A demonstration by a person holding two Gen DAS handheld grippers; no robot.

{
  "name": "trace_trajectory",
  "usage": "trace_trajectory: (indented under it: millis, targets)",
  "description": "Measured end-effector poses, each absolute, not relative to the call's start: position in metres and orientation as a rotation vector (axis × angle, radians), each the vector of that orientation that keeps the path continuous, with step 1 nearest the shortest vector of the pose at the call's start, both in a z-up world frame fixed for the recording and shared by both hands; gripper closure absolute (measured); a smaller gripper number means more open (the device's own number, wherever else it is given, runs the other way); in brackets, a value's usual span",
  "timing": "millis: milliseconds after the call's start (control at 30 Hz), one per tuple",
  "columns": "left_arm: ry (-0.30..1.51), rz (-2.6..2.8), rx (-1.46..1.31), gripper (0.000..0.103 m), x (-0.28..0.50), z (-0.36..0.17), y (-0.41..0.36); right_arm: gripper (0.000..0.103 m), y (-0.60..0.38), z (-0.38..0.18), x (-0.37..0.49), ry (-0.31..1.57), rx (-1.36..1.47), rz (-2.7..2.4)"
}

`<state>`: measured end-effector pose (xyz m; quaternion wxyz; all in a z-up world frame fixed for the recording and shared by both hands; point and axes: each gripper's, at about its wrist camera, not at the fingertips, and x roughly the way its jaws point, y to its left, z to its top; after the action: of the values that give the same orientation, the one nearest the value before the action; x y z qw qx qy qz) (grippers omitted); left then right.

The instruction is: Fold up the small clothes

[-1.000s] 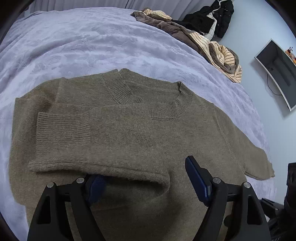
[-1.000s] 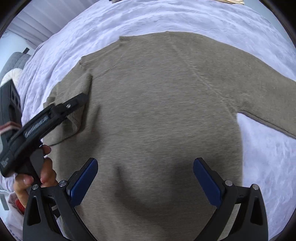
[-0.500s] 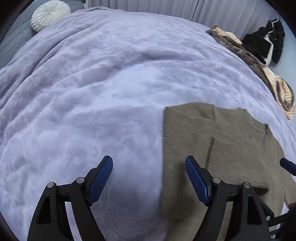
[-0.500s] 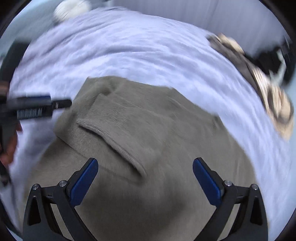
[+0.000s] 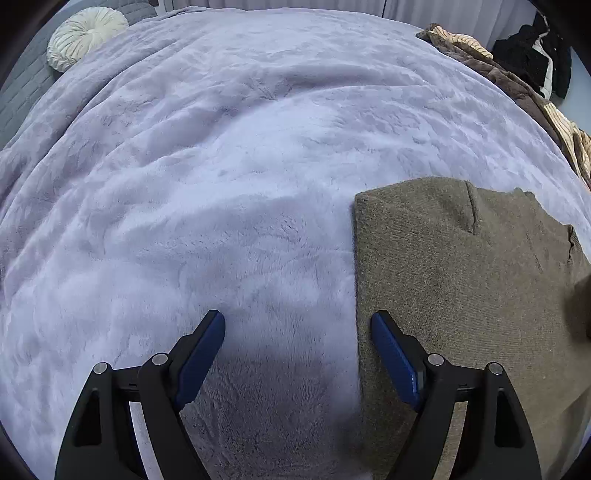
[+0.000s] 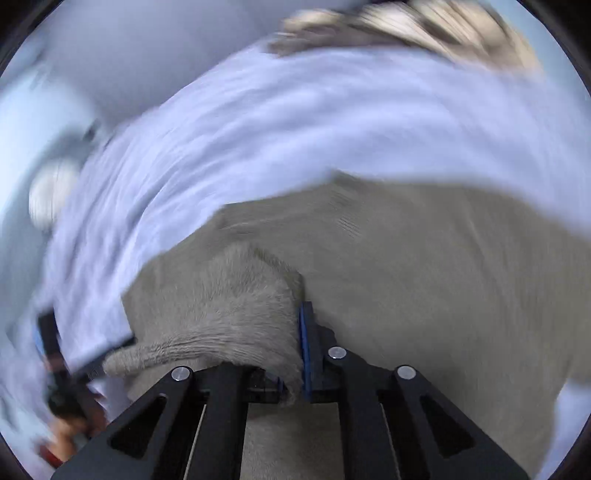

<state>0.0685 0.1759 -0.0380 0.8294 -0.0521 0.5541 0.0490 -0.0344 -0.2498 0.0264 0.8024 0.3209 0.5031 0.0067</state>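
- Left gripper (image 5: 297, 354): my jaws stand wide apart, nothing between the pads, pointing steeply down over the bed.
- Under my left jaw and in the gap: only the lavender plush blanket (image 5: 207, 192) covering the bed.
- Far ahead and to the left of those jaws: a round cream cushion (image 5: 86, 35) at the head of the bed.
- My right jaw of that pair hangs just over the left edge of the olive-brown knit sweater (image 5: 454, 273); the edge runs straight, in line with that pad. Whether the pad touches the knit I cannot tell.
- Sweater lies flat on the blanket, spreading off to the right of these jaws; a folded layer shows on its top part.
- Far ahead and right: a heap of brown and striped clothes (image 5: 517, 85) on the bed's edge, with a dark garment beyond it.
- Right gripper (image 6: 295, 350): my jaws have just been closing and now pinch a fold of the sweater's (image 6: 424, 266) ribbed edge between them.
- The pinched knit bunches up over my left jaw there; the rest spreads ahead and right on the blanket.
- This view is heavily blurred.
- Low to the left of these jaws: the other gripper and the person's hand (image 6: 70, 428), smeared.
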Motion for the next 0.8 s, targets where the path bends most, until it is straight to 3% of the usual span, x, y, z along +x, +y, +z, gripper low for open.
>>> trace_trajectory:
  millis: [33,67,133,267,300,367,400,600,800]
  targets:
    - [1.179,0.104,-0.105,0.020,0.070,-0.037,0.176,0.074,-0.265,0.015,-0.041,1.100,0.779,-0.014]
    - [1.182,0.105,-0.102,0.020,0.071,-0.035,0.177,0.068,-0.278,0.006,-0.049,1.100,0.856,-0.034]
    - [1.187,0.099,-0.108,0.020,0.074,-0.031,0.177,0.062,-0.292,0.002,-0.061,1.052,0.957,-0.022]
    - [1.175,0.096,-0.111,0.020,0.075,-0.020,0.171,0.061,-0.300,0.000,-0.059,1.065,0.989,-0.030]
    - [1.167,0.093,-0.119,0.020,0.073,-0.016,0.169,0.061,-0.295,-0.001,-0.057,1.074,0.986,-0.032]
    - [1.147,0.074,-0.123,0.020,0.070,-0.008,0.164,0.089,-0.296,0.008,-0.054,1.070,0.942,-0.031]
    - [1.142,0.068,-0.111,0.020,0.066,-0.005,0.159,0.096,-0.292,0.013,-0.052,1.065,0.891,-0.024]
    - [1.176,0.085,0.099,0.020,0.059,-0.032,0.136,0.095,-0.283,0.008,-0.053,1.163,0.632,-0.097]
    - [1.204,0.091,0.057,0.020,0.057,-0.025,0.142,0.091,-0.306,0.009,-0.082,1.147,0.691,-0.137]
